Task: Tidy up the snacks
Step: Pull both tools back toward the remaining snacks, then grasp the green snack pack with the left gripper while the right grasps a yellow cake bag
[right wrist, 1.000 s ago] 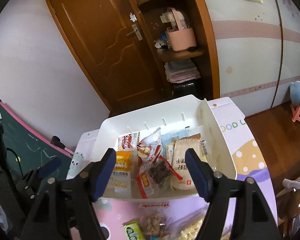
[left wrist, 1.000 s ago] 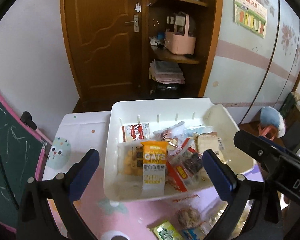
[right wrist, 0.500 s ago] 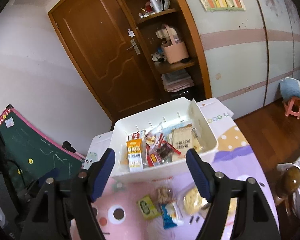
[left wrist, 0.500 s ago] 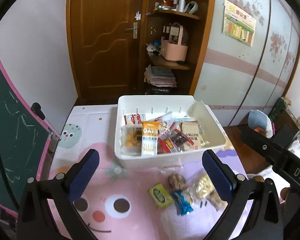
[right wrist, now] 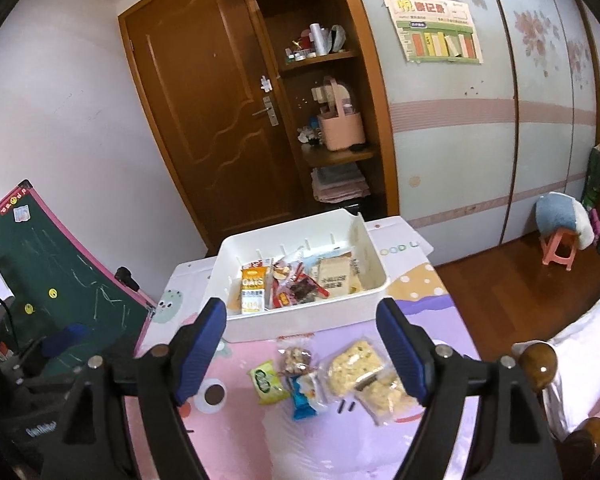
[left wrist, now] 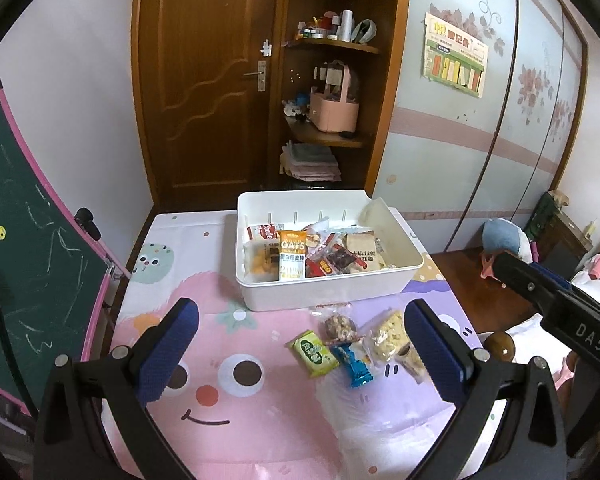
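A white bin (left wrist: pixel 328 292) (right wrist: pixel 300 322) stands on the pink cartoon tablecloth, filled with snack packs, an orange OATS bar (left wrist: pixel 292 254) (right wrist: pixel 253 290) among them. In front of it lie loose snacks: a green packet (left wrist: pixel 313 353) (right wrist: pixel 266 380), a blue packet (left wrist: pixel 354 364) (right wrist: pixel 305 394), a clear nut bag (left wrist: pixel 339 326) (right wrist: pixel 296 358) and pale crisp cakes (left wrist: pixel 388 334) (right wrist: pixel 354 366). My left gripper (left wrist: pixel 300 308) hangs open above the loose snacks, holding nothing. My right gripper (right wrist: pixel 301 308) is opening wider over the same spot, with nothing between its jaws.
A green chalkboard (left wrist: pixel 28 240) leans at the table's left edge. Behind the table are a wooden door (left wrist: pixel 204 80) and shelves with a pink basket (left wrist: pixel 334 110). A pink stool (right wrist: pixel 560 250) and a brown bedpost knob (right wrist: pixel 540 362) are to the right.
Both grippers have drawn back and up from the bin, which now looks smaller and farther. The loose snacks in front of it have come fully into view.
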A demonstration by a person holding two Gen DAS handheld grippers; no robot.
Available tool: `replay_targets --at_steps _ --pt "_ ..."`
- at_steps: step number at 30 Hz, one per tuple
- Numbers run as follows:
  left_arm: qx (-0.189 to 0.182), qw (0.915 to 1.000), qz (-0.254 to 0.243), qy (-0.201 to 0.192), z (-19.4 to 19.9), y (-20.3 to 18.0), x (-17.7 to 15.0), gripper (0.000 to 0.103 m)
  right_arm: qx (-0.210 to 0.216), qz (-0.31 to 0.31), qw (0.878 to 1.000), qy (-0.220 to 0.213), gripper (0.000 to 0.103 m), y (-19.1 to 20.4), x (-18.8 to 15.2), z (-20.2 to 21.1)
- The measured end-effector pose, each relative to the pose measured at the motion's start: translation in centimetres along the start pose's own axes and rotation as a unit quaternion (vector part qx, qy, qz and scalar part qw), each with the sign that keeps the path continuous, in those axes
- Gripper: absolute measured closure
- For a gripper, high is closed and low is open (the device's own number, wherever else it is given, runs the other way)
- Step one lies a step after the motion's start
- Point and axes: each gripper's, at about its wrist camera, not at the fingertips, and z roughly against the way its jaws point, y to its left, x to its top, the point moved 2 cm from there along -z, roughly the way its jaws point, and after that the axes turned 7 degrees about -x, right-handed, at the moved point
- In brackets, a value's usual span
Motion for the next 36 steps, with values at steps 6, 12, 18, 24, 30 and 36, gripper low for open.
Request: replay_targets --at_steps 6,12,18,24,30,36 --pt "0.007 0.9995 0.011 0.030 -1.9 0.7 -1.3 0.001 -0.025 -0.003 0.999 0.033 0.023 -3.1 -1.9 -1.4" --pt "0.017 0.9956 0.032 0.086 -6.4 2.0 -3.1 0.001 -0.044 -0.016 0.995 0.084 0.023 -6.2 -4.2 -4.5" --pt "0.042 0.9887 0.046 0.136 -11.4 3.2 -5.2 0.001 -0.088 -0.003 0.988 0.127 0.023 -8.5 -6.6 -8.0" --pt "0.062 0.9794 0.057 0.183 -15.8 4.2 -7.1 0.001 -0.074 -0.012 0.979 0.192 0.023 -9.7 -9.4 -11.7" --pt "0.072 0.9724 0.060 0.214 -19.3 4.7 -8.1 0.001 -0.061 -0.015 0.972 0.225 0.023 -9.1 -10.7 -15.0" --pt "0.071 0.9649 0.075 0.241 -22.5 5.0 -8.8 0.001 -0.058 -0.066 0.962 0.259 0.023 -10.0 -10.8 -18.2"
